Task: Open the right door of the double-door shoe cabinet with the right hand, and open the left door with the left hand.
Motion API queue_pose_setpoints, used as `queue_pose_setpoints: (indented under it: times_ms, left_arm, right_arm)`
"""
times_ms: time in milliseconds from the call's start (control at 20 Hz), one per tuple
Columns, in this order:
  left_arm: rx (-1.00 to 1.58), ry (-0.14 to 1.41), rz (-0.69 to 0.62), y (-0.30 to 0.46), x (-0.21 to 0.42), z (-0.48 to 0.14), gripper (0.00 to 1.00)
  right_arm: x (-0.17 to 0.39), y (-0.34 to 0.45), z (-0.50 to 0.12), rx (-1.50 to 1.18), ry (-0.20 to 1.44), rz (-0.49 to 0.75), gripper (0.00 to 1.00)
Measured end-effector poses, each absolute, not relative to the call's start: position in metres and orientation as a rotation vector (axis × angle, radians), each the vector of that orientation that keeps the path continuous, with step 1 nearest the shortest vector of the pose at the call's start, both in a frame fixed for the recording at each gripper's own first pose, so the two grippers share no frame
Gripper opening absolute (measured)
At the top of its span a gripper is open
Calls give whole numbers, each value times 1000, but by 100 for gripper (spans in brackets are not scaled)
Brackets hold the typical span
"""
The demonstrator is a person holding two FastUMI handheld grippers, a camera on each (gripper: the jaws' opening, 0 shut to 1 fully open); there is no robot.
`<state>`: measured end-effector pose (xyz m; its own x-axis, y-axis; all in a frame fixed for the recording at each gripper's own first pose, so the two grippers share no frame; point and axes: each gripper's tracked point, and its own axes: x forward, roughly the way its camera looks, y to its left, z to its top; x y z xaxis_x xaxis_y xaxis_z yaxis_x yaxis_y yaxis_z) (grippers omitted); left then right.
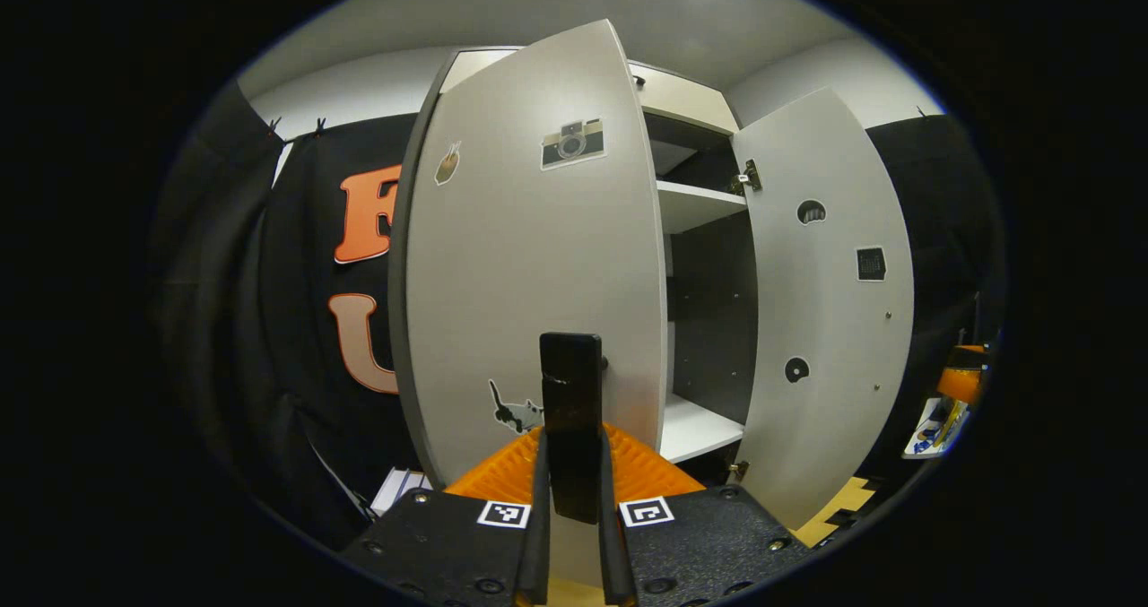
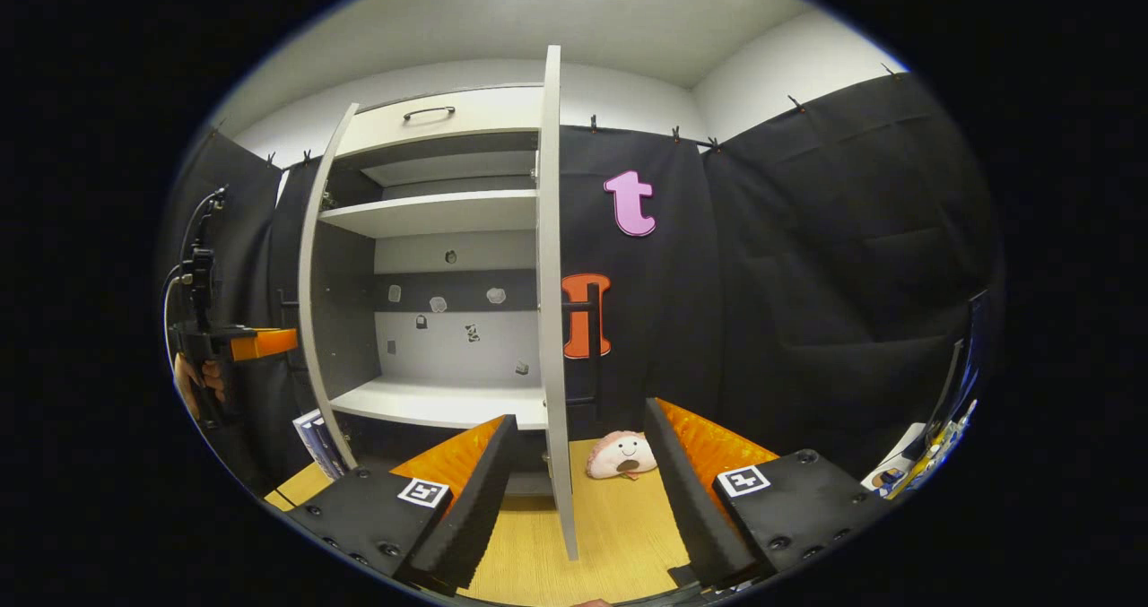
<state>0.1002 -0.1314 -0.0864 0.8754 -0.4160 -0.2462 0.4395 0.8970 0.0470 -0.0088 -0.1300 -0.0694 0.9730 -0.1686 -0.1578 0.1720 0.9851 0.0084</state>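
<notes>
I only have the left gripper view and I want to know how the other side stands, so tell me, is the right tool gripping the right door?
Observer: No. The right tool is open. The right door stands edge-on between its fingers and appears to touch neither.
Operator: Is anything on the floor near that door?
Observer: Yes, a pink plush toy lies on the wooden floor just beyond the door.
Operator: What's at the back of the cabinet?
Observer: Several small stickers dot the back wall between the two shelves.
</notes>
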Motion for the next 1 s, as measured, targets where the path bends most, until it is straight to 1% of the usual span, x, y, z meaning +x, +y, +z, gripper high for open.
queue_pose_setpoints:
  times_ms: [400, 450, 550, 650, 750, 800, 850, 1000]
  left_arm:
    - [99, 213, -381, -117, 93, -84, 22]
    - [96, 215, -385, -117, 92, -84, 19]
    - [82, 214, -411, -121, 92, -85, 17]
    - [48, 210, -412, -122, 92, -84, 16]
    - [-22, 234, -411, -129, 87, -85, 16]
    - [-47, 244, -404, -132, 84, -86, 14]
    - [-65, 250, -394, -131, 82, -88, 16]
    - [-42, 231, -331, -121, 87, -84, 14]
  right_arm:
    - [-6, -127, -68, 20, 157, -169, 93]
    - [-6, -127, -68, 16, 157, -170, 93]
    - [-5, -126, -66, 10, 155, -170, 93]
    - [-3, -121, -65, 12, 150, -159, 93]
    - [-3, -118, -64, 20, 147, -146, 93]
    - [-4, -117, -63, 23, 144, -140, 93]
    - [-4, -116, -62, 23, 141, -138, 94]
    - [-6, -118, -62, 12, 137, -144, 93]
